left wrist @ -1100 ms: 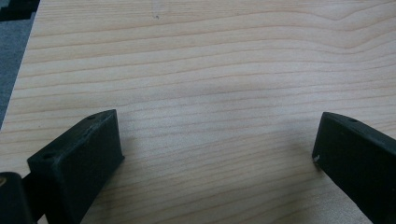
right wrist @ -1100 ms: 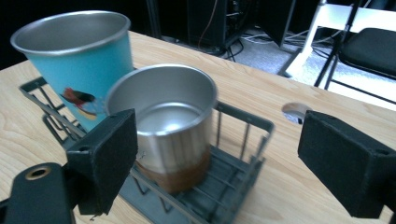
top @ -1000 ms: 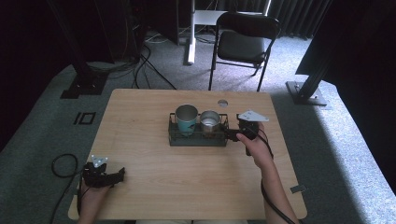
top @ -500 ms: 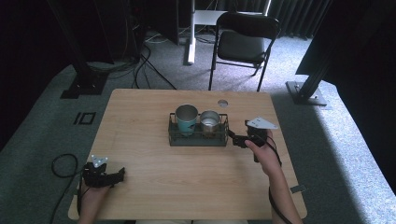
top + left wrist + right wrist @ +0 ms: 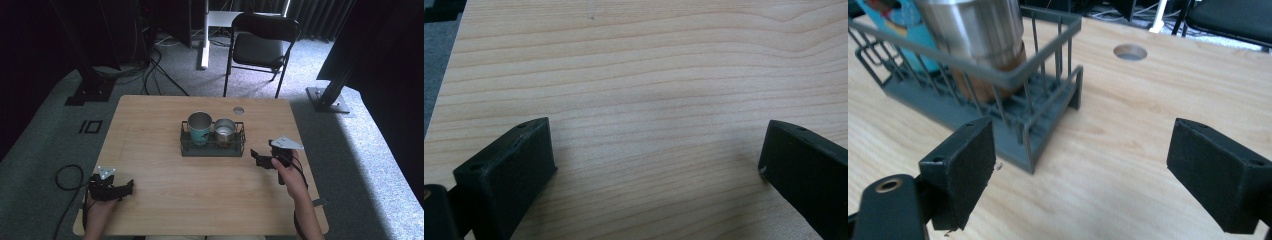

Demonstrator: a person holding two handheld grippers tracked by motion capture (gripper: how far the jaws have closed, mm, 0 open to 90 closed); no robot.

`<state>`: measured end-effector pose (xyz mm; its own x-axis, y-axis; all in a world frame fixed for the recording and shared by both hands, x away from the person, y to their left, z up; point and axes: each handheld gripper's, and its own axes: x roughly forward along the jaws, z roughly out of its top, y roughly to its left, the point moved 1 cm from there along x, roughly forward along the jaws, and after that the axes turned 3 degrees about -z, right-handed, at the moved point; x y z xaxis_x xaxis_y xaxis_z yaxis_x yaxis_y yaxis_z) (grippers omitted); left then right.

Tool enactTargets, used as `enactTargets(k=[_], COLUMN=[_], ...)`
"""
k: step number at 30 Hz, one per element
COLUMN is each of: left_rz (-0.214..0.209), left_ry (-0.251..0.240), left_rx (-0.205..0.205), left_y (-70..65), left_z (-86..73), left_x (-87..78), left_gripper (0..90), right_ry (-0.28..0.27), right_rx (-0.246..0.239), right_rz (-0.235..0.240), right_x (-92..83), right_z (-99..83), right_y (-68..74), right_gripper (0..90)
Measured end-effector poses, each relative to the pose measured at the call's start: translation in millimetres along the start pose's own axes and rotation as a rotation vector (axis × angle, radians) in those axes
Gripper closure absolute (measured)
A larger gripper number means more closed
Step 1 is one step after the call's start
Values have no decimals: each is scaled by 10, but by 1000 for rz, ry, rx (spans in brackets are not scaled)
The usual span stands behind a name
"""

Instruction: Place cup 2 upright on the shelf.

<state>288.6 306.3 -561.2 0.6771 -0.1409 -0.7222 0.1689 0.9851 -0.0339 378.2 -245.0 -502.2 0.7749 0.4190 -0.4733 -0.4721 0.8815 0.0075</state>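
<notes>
My right gripper (image 5: 261,158) hangs released just beside the wire rack (image 5: 212,146) holding the steel cup (image 5: 224,131) mid-counter; my left gripper (image 5: 116,188) rests released near the counter (image 5: 150,125) corner.

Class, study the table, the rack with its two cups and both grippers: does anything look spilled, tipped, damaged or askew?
Nothing stands out. The teal cup and steel cup stand upright in the rack, which sits square on the table. No spill shows. The left gripper and right gripper are open and hold nothing.

Bare table (image 5: 210,185) before the wire rack (image 5: 212,147), unobstructed.
</notes>
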Motion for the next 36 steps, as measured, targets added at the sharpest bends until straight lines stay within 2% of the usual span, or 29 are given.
enactTargets(k=[4,14,15,20,36], left_rz=[0,0,0,0,1], left_ry=[0,-1,1,1,1], left_rx=[0,-1,0,0,0], left_y=[0,-1,0,0,-1], left_z=[0,0,0,0,0], left_x=[0,1,0,0,0], left_gripper=[19,19,19,19,19], right_ry=[10,32,45,53,124], right_rx=[-4,6,-10,-9,-32], right_rz=[-11,0,-1,-7,26], right_x=[-47,-178,-209,-277,-401], right_z=[-80,-272,-323,-412,-728], right_y=[-15,-29,-35,-53,6], right_gripper=[120,121,121,121,121])
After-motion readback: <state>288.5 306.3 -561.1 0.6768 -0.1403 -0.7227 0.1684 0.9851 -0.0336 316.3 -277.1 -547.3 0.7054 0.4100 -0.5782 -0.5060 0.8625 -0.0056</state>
